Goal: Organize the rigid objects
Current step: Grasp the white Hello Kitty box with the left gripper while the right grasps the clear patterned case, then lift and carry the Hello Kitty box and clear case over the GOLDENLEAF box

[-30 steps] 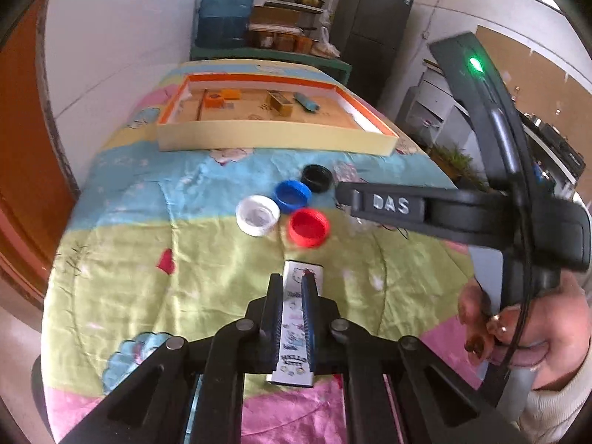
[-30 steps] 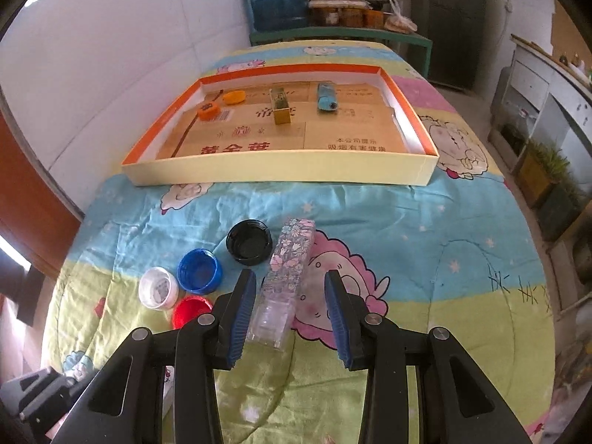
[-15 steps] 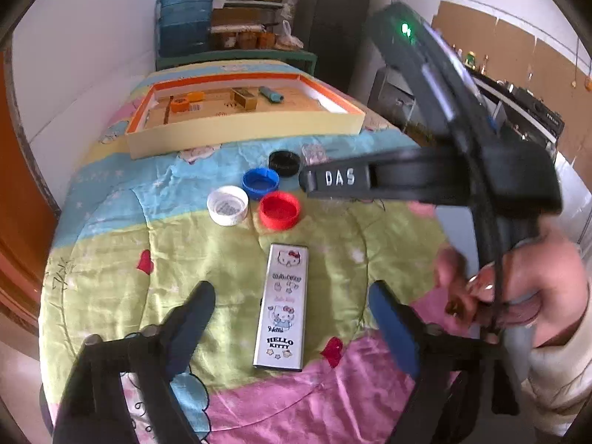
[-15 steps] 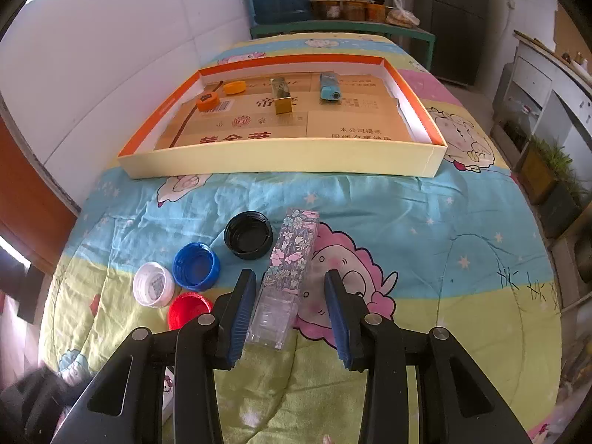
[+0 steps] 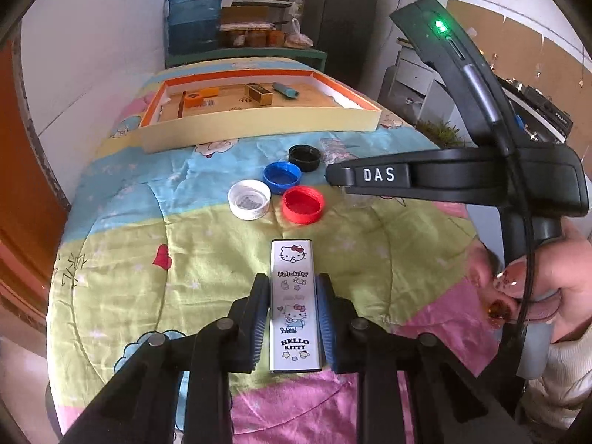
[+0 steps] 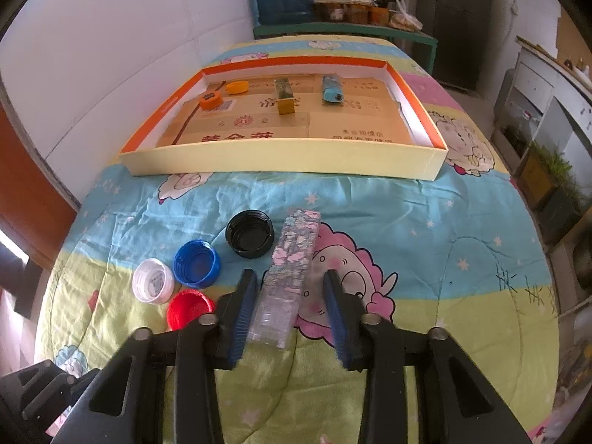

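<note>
On a table draped in a cartoon-print quilt (image 6: 425, 244), two hand-held grippers straddle two flat cases near a cluster of four bottle caps. The left gripper (image 5: 294, 318) sits with its blue-padded jaws narrowed close along both long sides of a white Hello Kitty case (image 5: 295, 307); whether the pads press the case cannot be told. That case lies flat just on the near side of the red cap (image 5: 302, 205). Beside the red cap rest a white cap (image 5: 249, 199), a blue cap (image 5: 282, 178) and, farthest, a black cap (image 5: 304, 157), all with their hollow sides up. The right gripper (image 6: 290, 310) stands partly open around the near end of a clear floral-print case (image 6: 286, 277), a gap showing at its right pad. This case lies just right of the black cap, angled toward a shallow orange-rimmed box (image 6: 281, 161) beyond the caps. Inside the box lie two orange caps (image 6: 211, 99), a gold box (image 6: 285, 97) and a blue lighter (image 6: 331, 89).
</note>
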`<state>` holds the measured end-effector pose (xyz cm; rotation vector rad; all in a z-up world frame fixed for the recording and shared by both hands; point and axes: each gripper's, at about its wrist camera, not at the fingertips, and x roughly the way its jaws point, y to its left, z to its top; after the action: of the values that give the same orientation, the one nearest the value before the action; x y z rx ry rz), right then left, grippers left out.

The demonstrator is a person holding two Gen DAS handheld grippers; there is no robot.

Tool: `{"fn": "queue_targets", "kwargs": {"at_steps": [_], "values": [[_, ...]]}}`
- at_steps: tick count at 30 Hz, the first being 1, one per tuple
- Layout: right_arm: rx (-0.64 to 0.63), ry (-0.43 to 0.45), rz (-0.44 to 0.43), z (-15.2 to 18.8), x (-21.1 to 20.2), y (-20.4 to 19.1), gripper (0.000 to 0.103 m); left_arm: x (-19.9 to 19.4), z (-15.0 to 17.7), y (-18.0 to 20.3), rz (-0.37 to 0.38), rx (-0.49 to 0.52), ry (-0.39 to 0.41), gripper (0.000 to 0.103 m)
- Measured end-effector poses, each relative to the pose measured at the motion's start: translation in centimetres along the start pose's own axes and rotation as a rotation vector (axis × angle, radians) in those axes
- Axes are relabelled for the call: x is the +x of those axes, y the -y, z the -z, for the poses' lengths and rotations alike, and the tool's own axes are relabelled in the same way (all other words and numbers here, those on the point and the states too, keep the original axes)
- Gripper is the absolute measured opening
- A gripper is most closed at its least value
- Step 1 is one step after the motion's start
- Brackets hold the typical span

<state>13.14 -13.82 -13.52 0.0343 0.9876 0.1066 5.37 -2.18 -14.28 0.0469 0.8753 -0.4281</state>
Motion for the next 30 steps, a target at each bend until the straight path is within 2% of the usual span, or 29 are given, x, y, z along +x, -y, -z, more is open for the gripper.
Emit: {"fn": "queue_targets", "kwargs": {"at_steps": [7,17,30], "values": [[0.003,0.012,-0.026,0.8,-0.7,0.7,0.02,-1.1,-0.7,-1.0,0.017,-0.051,0.04,0.026],[0.004,0.054,-0.058,0.2,-2.8,1.5,0.02,-2.0,-3.1,-1.6,0.023,-0.061,0.098,0.026],[0.016,0.095,-0.071,-1.3,-4.1,2.3,0.02,-1.9,-6.5,-2.6,-0.018,-0.071,0.133,0.026]]}}
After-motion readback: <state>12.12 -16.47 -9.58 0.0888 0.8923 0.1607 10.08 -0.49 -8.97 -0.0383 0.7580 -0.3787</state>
